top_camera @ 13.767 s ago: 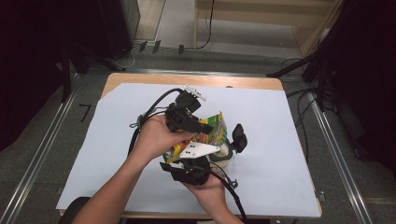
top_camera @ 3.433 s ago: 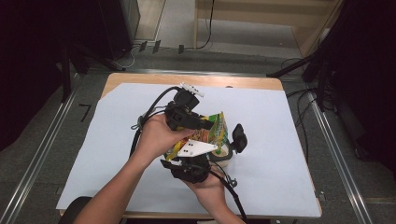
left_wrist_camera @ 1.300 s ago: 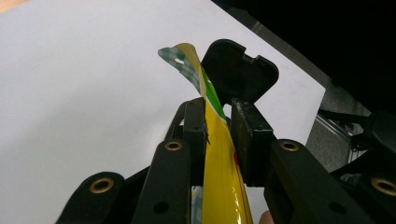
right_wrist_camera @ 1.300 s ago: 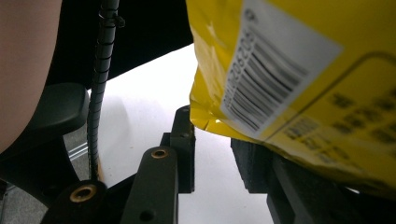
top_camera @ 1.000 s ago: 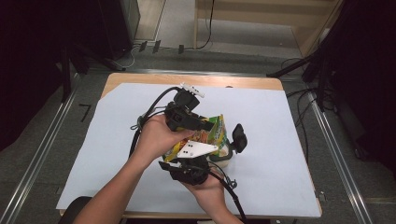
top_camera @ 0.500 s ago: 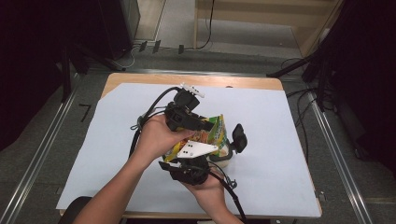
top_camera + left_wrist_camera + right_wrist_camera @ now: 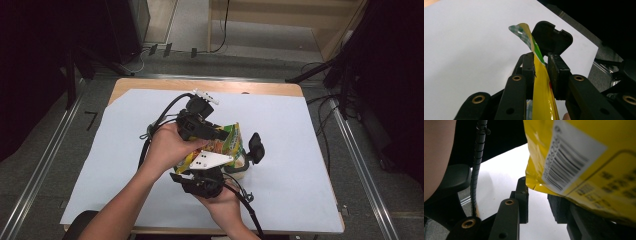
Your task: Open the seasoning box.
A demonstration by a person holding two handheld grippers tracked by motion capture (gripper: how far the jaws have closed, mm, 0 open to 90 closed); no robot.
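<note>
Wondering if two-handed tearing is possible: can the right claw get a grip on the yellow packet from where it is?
Probably yes: the yellow packet hangs just above the open right claw, nothing between, while the left claw pinches it.

The high view looks forward and down from above the near edge of the table (image 7: 300, 130), taking in the whole white surface and the floor beyond. The left gripper view sits close behind its own jaws, facing across the white surface toward a far dark corner. The right gripper view looks along its jaws from just under the yellow packet (image 7: 584, 162). All three views share the packet and the white surface.
</note>
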